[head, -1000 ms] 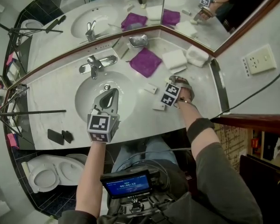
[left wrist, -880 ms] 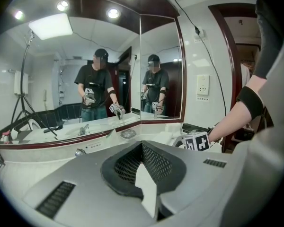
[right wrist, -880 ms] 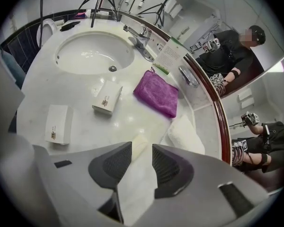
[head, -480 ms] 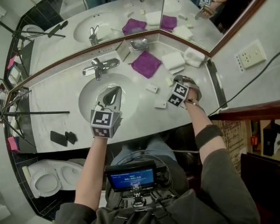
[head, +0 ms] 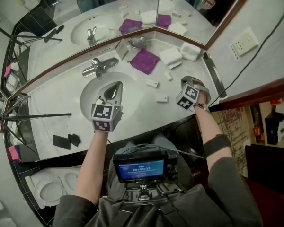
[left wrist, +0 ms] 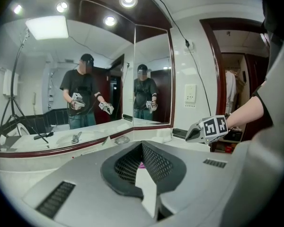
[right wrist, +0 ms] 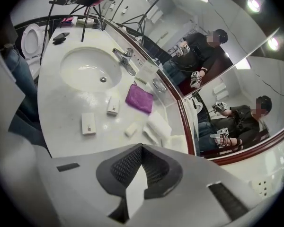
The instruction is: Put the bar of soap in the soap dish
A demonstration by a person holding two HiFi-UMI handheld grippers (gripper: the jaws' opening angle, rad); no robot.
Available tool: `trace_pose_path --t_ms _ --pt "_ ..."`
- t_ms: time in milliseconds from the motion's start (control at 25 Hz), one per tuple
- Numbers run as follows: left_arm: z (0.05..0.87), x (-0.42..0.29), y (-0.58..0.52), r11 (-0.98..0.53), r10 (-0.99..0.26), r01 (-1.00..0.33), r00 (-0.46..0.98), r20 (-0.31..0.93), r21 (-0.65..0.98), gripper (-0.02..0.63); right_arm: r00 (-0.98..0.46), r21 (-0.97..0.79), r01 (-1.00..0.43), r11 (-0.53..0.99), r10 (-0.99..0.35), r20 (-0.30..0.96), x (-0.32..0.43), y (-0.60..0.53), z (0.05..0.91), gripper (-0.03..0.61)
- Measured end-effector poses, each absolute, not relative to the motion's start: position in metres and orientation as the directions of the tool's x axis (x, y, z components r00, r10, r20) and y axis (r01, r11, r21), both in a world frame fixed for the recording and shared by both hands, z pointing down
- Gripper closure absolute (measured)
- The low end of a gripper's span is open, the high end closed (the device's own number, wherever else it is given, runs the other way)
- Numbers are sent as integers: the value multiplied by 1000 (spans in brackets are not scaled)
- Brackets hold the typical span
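A small cream bar of soap [head: 168, 75] [right wrist: 130, 129] lies bare on the white counter [head: 132, 115], next to the folded towels. The metal soap dish [head: 137, 42] [right wrist: 157, 85] stands at the back by the mirror corner. My right gripper [head: 186, 82] is shut with nothing in it and hangs above the counter's right front edge, well off the soap; the left gripper view also shows this right gripper [left wrist: 209, 128]. Over the sink basin [head: 87, 98] my left gripper [head: 114, 87] is shut and empty too.
Two small white boxes [head: 152, 83] [head: 161, 98] lie between the basin and the soap. A purple cloth [head: 145, 60] and white folded towels [head: 171, 56] sit behind. The faucet [head: 98, 67] stands behind the basin. Two dark items [head: 64, 141] lie at the counter's left front.
My right gripper has lifted off the counter beside the nearer white box and drawn back toward the right front edge. The left gripper has stayed over the basin.
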State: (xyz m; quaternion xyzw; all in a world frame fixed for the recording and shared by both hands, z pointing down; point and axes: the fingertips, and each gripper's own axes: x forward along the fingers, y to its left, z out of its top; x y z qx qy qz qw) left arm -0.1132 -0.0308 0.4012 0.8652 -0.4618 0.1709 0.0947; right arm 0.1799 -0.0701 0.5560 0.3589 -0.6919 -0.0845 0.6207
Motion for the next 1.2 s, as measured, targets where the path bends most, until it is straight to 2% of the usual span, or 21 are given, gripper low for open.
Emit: trace_pose_path --t_ms 600,920,1200 --pt "399 -118 -18 -603 -738 -797 563 372 9 614 62 579 -478 660 -633 772 205 -22 540 561" --pt "401 -124 -24 -554 -773 -832 515 370 1 614 17 532 -540 653 -623 782 210 -30 548 561" --pt "404 -117 -24 -476 -820 -879 432 376 -26 614 -65 492 -510 705 -602 795 212 -48 560 561"
